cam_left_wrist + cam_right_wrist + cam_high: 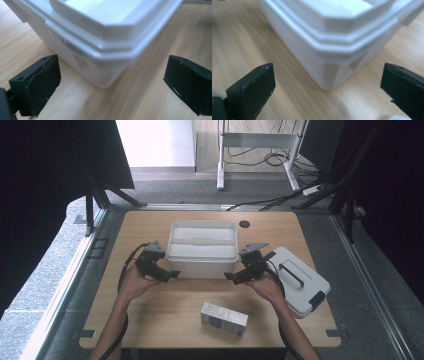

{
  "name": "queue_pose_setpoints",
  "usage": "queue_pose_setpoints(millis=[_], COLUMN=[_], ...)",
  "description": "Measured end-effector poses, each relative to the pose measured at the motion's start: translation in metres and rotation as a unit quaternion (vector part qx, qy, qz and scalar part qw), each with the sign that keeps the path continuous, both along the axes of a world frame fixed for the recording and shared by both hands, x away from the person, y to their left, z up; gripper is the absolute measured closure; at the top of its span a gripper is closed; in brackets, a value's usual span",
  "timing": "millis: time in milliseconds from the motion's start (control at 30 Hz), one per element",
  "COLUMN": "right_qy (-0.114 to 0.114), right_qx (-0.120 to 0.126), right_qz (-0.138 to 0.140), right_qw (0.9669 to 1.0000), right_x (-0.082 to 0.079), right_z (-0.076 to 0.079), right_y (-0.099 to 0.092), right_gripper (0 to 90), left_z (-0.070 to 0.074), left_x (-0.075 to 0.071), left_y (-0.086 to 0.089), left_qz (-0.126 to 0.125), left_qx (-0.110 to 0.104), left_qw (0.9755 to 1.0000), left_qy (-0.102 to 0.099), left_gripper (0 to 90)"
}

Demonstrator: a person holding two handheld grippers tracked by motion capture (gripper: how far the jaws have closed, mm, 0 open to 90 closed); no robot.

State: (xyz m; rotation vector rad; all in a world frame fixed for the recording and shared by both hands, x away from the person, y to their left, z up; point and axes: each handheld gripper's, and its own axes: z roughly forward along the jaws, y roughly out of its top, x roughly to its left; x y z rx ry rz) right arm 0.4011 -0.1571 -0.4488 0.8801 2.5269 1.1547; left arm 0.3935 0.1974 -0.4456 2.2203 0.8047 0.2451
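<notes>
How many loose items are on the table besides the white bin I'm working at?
2: a white lid with a dark handle lies right of the white bin, and a small carton lies near the front edge. The bin's inside can't be fully seen.

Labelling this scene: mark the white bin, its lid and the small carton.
white bin [202, 262], high view, front wall.
lid [306, 285], high view, flat top beside its handle.
small carton [223, 318], high view, top face.
</notes>
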Motion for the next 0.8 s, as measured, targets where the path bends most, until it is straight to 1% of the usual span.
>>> queue_pose_setpoints(millis=[33,67,133,167,200,267,333,367,400,433,467,500,533,567,600,667,733,767,800], right_qy=[0.000,-0.001,-0.002,-0.002,-0.002,0.001,0.003,0.010,0.010,0.007,0.007,0.007,0.010,0.011,0.011,0.013,0.015,0.016,0.017], right_qx=[0.000,0.003,0.005,0.010,0.013,0.009,0.011,0.020,0.020,0.018,0.018,0.019,0.022,0.022,0.022,0.024,0.022,0.020,0.018], right_qz=[0.000,0.002,0.002,0.003,0.005,0.003,0.001,0.002,0.002,0.002,0.002,0.003,0.007,0.009,0.011,0.019,0.025,0.028,0.032], right_qw=[1.0000,1.0000,1.0000,0.9999,0.9999,1.0000,0.9999,0.9998,0.9998,0.9998,0.9998,0.9998,0.9997,0.9997,0.9996,0.9994,0.9993,0.9993,0.9992], right_x=[0.000,0.005,0.007,0.009,0.010,0.012,0.012,0.011,0.011,0.008,0.008,0.006,0.001,-0.002,-0.005,-0.013,-0.019,-0.023,-0.026], right_z=[0.000,-0.002,-0.002,-0.003,-0.003,-0.002,-0.002,-0.002,-0.002,-0.002,-0.002,-0.002,-0.002,-0.002,-0.001,-0.001,0.000,0.000,0.000], right_y=[0.000,0.004,0.005,0.007,0.009,0.010,0.010,0.008,0.008,0.007,0.007,0.006,0.003,0.002,0.001,-0.001,-0.003,-0.003,-0.003], right_gripper=[0.2,1.0,1.3,3.1,3.7,3.9,4.5,4.1,4.1,4.1,4.1,4.1,4.1,4.1,4.1,4.1,4.0,4.1,4.1], left_z=[-0.001,-0.003,-0.004,-0.005,-0.005,-0.005,-0.005,-0.005,-0.005,-0.005,-0.005,-0.005,-0.004,-0.004,-0.005,-0.005,-0.006,-0.006,-0.005], left_x=[0.002,0.007,0.008,0.009,0.010,0.009,0.007,0.002,0.002,-0.005,-0.005,-0.009,-0.014,-0.014,-0.020,-0.025,-0.030,-0.030,-0.036], left_y=[-0.001,-0.006,-0.008,-0.009,-0.011,-0.012,-0.012,-0.013,-0.013,-0.015,-0.015,-0.015,-0.015,-0.015,-0.014,-0.013,-0.013,-0.013,-0.012], left_qz=[-0.001,-0.003,-0.006,-0.010,-0.008,-0.009,-0.010,-0.015,-0.015,-0.025,-0.025,-0.030,-0.037,-0.037,-0.041,-0.042,-0.044,-0.044,-0.042], left_qx=[0.002,0.004,0.005,0.007,0.014,0.017,0.016,0.018,0.018,0.024,0.024,0.025,0.024,0.024,0.018,0.012,0.012,0.012,0.014], left_qw=[1.0000,1.0000,1.0000,0.9999,0.9999,0.9998,0.9998,0.9997,0.9997,0.9994,0.9994,0.9992,0.9990,0.9990,0.9990,0.9990,0.9990,0.9990,0.9990], left_qy=[0.001,0.004,0.004,0.004,0.001,0.000,0.000,-0.001,-0.001,-0.003,-0.003,-0.003,-0.002,-0.002,-0.002,-0.002,-0.003,-0.003,-0.004], left_gripper=[0.9,1.8,2.2,3.3,3.0,2.6,1.8,1.1,0.9,0.9,0.9,0.9,0.9,0.9,0.9,0.9,1.0,1.0,1.0])
